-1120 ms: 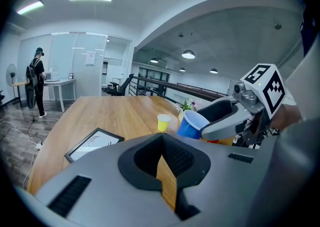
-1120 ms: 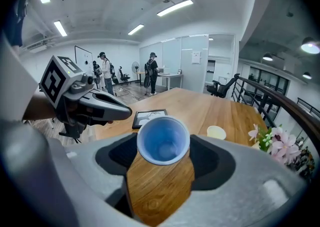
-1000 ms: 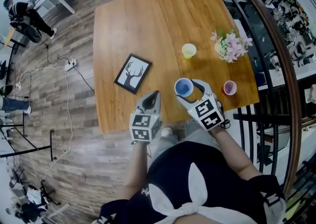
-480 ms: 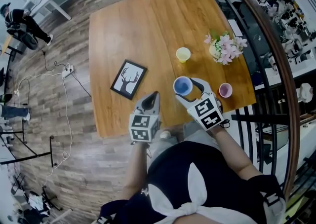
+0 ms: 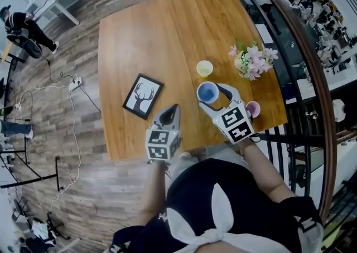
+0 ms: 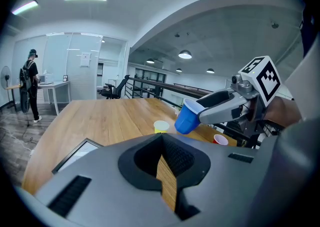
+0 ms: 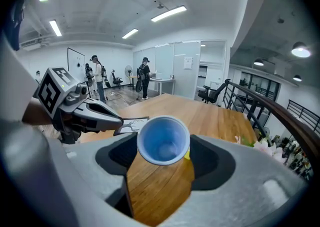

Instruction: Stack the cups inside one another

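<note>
A wooden surface filled the middle of the head view, its near edge toward the person. The right gripper reached over the near edge toward the right side, and its jaws stood wide and pressed on the sides of a blue cup. The left gripper hung over the near edge, left of the right one, with its jaws together at the tips and nothing between them. A framed picture of a deer lay flat toward the near left corner. A pot of pink flowers stood near the right edge. The blue cup was held tilted and clear of the surface, with its open mouth toward the right gripper's camera. A yellow cup stood upright just left of the flowers, beyond the blue cup. A pink cup stood upright near the near right corner, just beside the right gripper.
</note>
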Motion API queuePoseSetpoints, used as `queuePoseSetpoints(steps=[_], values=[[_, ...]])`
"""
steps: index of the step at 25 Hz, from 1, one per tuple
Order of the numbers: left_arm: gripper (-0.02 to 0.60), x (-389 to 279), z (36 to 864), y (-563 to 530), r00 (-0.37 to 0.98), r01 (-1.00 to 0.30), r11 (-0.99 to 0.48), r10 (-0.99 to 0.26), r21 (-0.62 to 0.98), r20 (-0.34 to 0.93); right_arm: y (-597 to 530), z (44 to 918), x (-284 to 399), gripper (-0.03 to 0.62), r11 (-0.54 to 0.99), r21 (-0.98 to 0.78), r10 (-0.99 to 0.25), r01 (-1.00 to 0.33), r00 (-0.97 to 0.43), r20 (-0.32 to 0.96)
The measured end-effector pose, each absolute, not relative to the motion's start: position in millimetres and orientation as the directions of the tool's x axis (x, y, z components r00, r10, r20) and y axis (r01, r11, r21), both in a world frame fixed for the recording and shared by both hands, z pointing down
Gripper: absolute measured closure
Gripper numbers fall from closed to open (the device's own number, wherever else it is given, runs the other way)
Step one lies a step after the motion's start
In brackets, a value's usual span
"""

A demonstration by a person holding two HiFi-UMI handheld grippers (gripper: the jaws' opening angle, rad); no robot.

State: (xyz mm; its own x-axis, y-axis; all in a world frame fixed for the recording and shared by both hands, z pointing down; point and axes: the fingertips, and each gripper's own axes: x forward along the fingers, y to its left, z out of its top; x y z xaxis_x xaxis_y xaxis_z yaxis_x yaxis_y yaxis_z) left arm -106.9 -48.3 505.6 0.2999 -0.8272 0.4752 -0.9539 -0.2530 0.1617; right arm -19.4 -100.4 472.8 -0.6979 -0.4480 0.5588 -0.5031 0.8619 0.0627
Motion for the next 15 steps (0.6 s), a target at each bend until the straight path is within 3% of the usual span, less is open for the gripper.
queuePoseSetpoints(steps=[15], values=[[0.565, -107, 508, -95, 0.292, -0.956, -0.234, -0.827, 0.179, 0.480, -164, 461, -19, 0.272, 0.853, 0.086, -0.472, -0.514, -0.691, 0.547]])
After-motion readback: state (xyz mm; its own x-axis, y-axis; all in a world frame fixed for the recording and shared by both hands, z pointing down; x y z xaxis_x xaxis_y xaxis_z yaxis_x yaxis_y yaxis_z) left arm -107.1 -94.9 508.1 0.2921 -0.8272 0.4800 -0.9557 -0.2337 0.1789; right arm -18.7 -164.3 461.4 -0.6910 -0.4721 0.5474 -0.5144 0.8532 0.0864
